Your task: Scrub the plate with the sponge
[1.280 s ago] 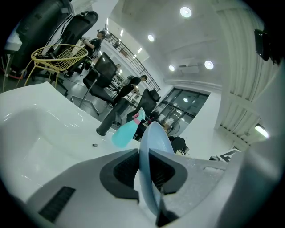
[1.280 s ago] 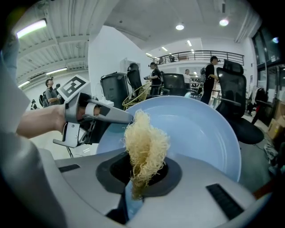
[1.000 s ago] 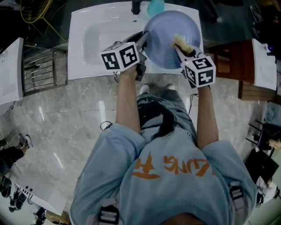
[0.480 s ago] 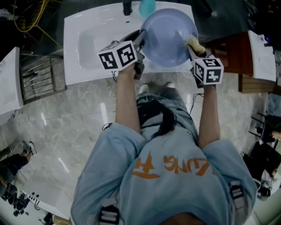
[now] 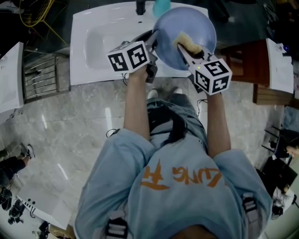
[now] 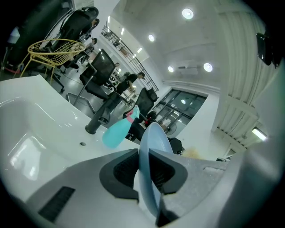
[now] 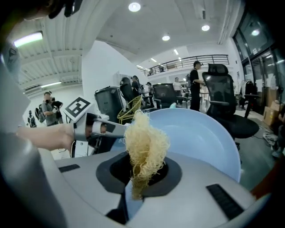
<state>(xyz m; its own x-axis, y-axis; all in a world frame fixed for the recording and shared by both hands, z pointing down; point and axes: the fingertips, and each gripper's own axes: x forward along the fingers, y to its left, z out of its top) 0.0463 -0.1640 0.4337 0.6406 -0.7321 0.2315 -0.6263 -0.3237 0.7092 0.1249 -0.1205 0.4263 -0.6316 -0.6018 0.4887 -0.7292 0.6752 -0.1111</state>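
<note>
A pale blue plate [image 5: 187,35] is held tilted over the white sink [image 5: 93,51]. My left gripper [image 5: 152,44] is shut on the plate's left rim; in the left gripper view the rim [image 6: 149,164] stands edge-on between the two dark pads. My right gripper [image 5: 184,51] is shut on a yellowish fibrous sponge [image 5: 187,44], which rests against the plate's face near its middle. In the right gripper view the sponge [image 7: 144,149] sticks up from the jaws in front of the plate [image 7: 200,138], with the left gripper [image 7: 102,129] behind at the left.
A black tap [image 5: 140,7] and a teal spray bottle [image 5: 162,5] stand at the back of the sink. A wooden cabinet [image 5: 240,60] is at the right, a metal rack [image 5: 39,77] at the left. Marble floor lies below.
The right gripper has carried the sponge from the plate's right rim back leftwards onto its face. The left gripper keeps its hold on the plate.
</note>
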